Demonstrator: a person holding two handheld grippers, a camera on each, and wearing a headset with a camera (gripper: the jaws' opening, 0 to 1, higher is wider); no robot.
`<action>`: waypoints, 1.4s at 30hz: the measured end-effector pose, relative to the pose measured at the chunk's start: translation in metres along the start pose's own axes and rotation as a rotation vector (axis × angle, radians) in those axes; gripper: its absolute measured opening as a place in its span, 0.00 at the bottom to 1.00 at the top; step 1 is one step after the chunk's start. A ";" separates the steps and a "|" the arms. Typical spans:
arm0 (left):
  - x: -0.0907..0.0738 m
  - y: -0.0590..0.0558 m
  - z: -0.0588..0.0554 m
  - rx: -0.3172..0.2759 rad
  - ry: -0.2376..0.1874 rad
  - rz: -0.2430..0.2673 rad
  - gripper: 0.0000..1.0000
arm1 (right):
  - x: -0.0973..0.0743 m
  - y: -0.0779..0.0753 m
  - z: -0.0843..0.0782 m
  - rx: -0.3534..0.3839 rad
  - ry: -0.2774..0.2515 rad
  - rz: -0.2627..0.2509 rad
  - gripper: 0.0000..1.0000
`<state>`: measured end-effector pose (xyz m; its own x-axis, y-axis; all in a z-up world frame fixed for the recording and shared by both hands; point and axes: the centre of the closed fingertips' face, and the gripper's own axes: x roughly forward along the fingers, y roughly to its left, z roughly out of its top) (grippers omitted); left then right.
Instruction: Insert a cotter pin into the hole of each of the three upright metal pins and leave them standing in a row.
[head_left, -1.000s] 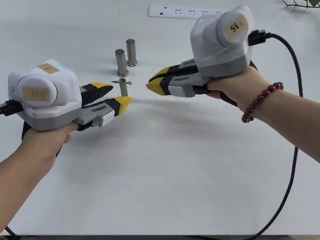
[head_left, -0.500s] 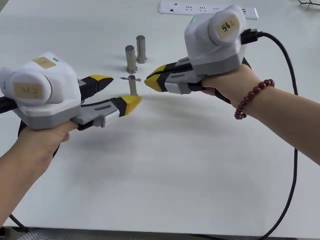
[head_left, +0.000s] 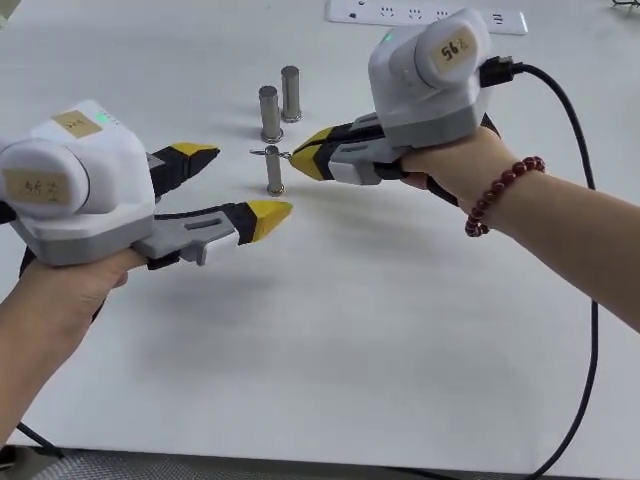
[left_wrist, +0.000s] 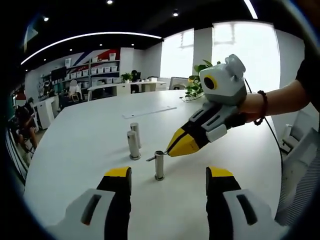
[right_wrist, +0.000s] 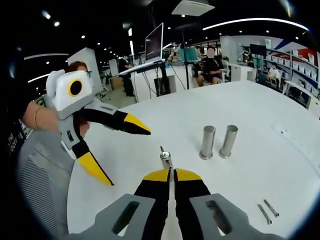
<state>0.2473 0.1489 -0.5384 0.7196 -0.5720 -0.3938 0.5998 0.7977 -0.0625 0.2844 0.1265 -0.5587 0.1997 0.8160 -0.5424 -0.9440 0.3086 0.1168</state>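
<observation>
Currently right hand-held gripper (head_left: 298, 160) has jaws closed tight, yellow tips right at the end of a cotter pin (head_left: 268, 153) that sits crosswise thru the top of the nearest metal pin (head_left: 273, 172); can't tell whether the tips pinch it or just touch it. Left hand-held gripper (head_left: 240, 181) is wide open, holding nothing, hovering above the worktop (head_left: 330, 340) on the near-left side of that same pin, w/ the pin lined up btwn its jaws in the left gripper view. All 3 pins stand upright in a short row running toward the far edge of the worktop: nearest w/ cotter pin, then middle metal pin (head_left: 269, 113) and far metal pin (head_left: 290, 93), those 2 close together and not yet pinned. Two spare cotter pins (right_wrist: 266, 209) lie flat on the worktop, off to the side of the row in the right gripper view. White power strip (head_left: 425, 15) lies along the far edge. Black cable (head_left: 590, 330) trails from right hand-held gripper toward the near edge; bead bracelet (head_left: 500, 195) on that wrist
</observation>
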 end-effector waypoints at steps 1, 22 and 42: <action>0.000 0.000 0.000 0.003 0.002 -0.001 0.59 | 0.001 0.000 0.000 0.002 0.000 0.001 0.00; -0.001 0.001 -0.007 -0.005 0.022 0.001 0.60 | 0.003 0.003 -0.002 0.010 0.019 0.010 0.05; 0.001 -0.003 -0.008 0.002 0.021 -0.011 0.74 | -0.004 -0.037 0.035 0.131 -0.154 -0.106 0.25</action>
<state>0.2430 0.1477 -0.5462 0.7054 -0.5765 -0.4124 0.6085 0.7909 -0.0647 0.3281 0.1288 -0.5320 0.3429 0.8376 -0.4252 -0.8754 0.4492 0.1788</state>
